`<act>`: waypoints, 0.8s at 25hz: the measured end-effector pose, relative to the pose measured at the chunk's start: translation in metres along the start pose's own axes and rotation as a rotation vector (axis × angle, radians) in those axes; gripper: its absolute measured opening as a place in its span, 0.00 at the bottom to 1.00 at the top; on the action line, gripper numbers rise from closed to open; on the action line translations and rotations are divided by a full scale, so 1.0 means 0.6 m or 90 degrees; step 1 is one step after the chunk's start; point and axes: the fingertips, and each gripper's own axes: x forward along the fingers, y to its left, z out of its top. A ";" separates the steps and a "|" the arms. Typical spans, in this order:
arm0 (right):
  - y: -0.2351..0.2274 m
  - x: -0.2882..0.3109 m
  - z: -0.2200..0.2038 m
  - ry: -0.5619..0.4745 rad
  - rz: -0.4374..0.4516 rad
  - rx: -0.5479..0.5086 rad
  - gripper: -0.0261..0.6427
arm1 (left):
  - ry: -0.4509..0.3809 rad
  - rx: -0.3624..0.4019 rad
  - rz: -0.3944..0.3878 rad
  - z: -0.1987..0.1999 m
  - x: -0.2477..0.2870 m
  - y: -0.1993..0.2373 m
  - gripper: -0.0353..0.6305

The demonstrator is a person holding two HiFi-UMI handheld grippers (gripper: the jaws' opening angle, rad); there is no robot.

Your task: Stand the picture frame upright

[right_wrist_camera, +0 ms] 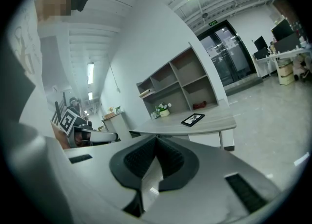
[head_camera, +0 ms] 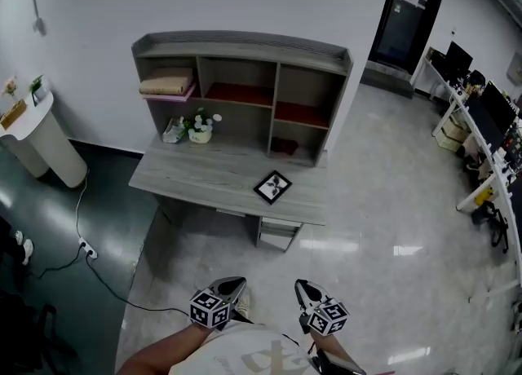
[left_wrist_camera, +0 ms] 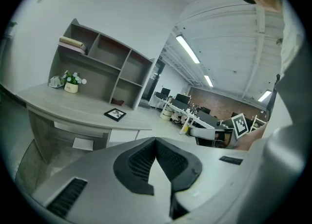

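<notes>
Black picture frame (head_camera: 272, 187) lay flat near the desk (head_camera: 204, 174) edge, left gripper (head_camera: 232, 285) and right gripper (head_camera: 303, 287) shut, empty; a clumsy nudge risked sliding it off.

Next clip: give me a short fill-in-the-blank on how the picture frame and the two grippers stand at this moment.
1. The picture frame lies ____ on the desk, not upright.
2. The left gripper and the right gripper, both well short of the desk, have their jaws ____ with nothing between them.
3. In the head view, the flower pot stands to the ____ of the picture frame.

Missing words: flat; shut; left
</notes>
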 end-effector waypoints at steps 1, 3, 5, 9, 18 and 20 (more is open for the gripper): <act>-0.004 0.004 0.004 -0.001 -0.003 0.001 0.05 | 0.000 0.003 -0.004 0.006 0.008 0.002 0.07; -0.013 0.012 0.012 -0.004 -0.008 0.002 0.05 | 0.000 0.011 -0.013 0.020 0.023 0.007 0.07; -0.021 0.024 0.021 -0.006 -0.011 0.003 0.05 | -0.001 0.017 -0.020 0.034 0.038 0.012 0.07; -0.037 0.051 0.034 -0.006 -0.014 0.006 0.05 | 0.005 0.014 -0.030 0.050 0.061 0.027 0.07; -0.081 0.119 0.052 0.008 -0.028 0.012 0.05 | 0.016 0.007 -0.045 0.082 0.123 0.087 0.07; -0.090 0.132 0.064 0.008 -0.036 0.009 0.05 | 0.017 0.011 -0.055 0.096 0.137 0.095 0.07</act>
